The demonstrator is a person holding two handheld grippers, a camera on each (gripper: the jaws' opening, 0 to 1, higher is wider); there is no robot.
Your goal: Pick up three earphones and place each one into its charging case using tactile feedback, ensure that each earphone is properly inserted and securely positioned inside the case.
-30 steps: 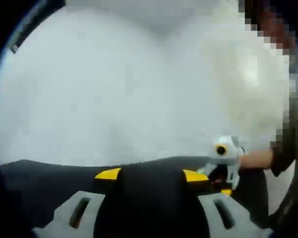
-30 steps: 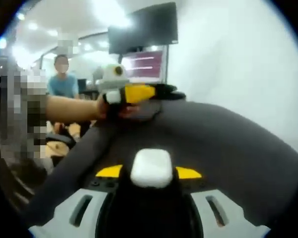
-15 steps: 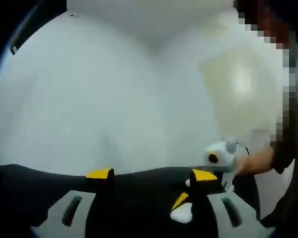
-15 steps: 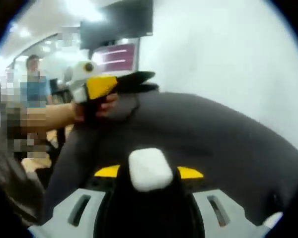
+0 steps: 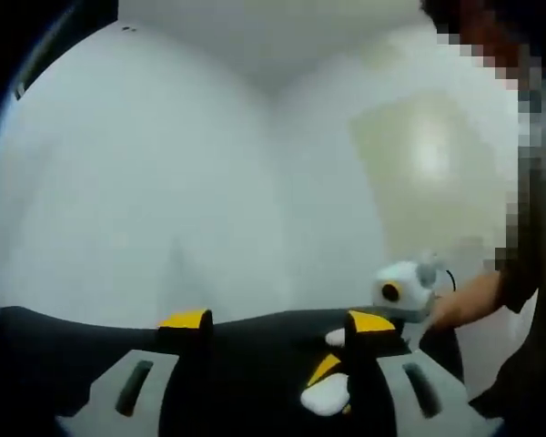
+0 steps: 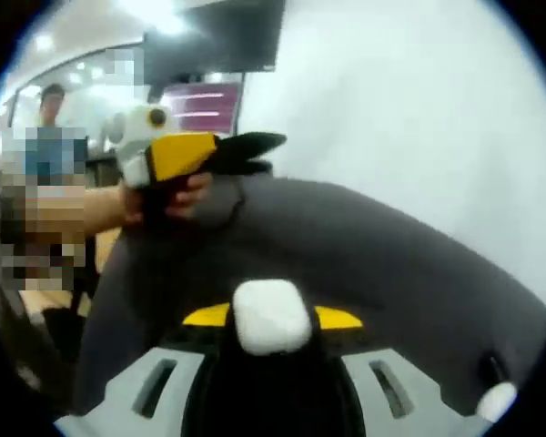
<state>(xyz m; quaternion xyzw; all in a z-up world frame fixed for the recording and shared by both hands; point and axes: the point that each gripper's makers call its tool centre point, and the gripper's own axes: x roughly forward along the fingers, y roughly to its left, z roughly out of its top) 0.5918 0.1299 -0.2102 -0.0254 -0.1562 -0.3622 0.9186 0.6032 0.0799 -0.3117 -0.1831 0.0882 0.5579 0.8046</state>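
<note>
A white charging case point(image 6: 271, 314) sits closed between my right gripper's point(image 6: 271, 320) yellow-tipped jaws, which are shut on it. The same case point(image 5: 323, 399) appears low in the left gripper view, with the right gripper point(image 5: 332, 378) reaching in from the right in a person's hand. My left gripper point(image 5: 278, 320) stands open over the dark mat point(image 5: 255, 364) with nothing between its jaws. In the right gripper view the left gripper point(image 6: 275, 153) hovers at the mat's far side, its black jaws slightly apart. A small white object point(image 5: 337, 337) lies on the mat beyond the case; I cannot tell what it is.
The dark grey mat point(image 6: 364, 264) covers the work surface in front of a plain white wall point(image 5: 164, 182). Another small white item point(image 6: 496, 399) lies near the mat's lower right edge. A person point(image 6: 50, 137) stands in the background beside a wall screen point(image 6: 214, 41).
The right gripper with the case has come into the bottom of the left gripper view. A white item has appeared at the lower right of the right gripper view as the camera shifted.
</note>
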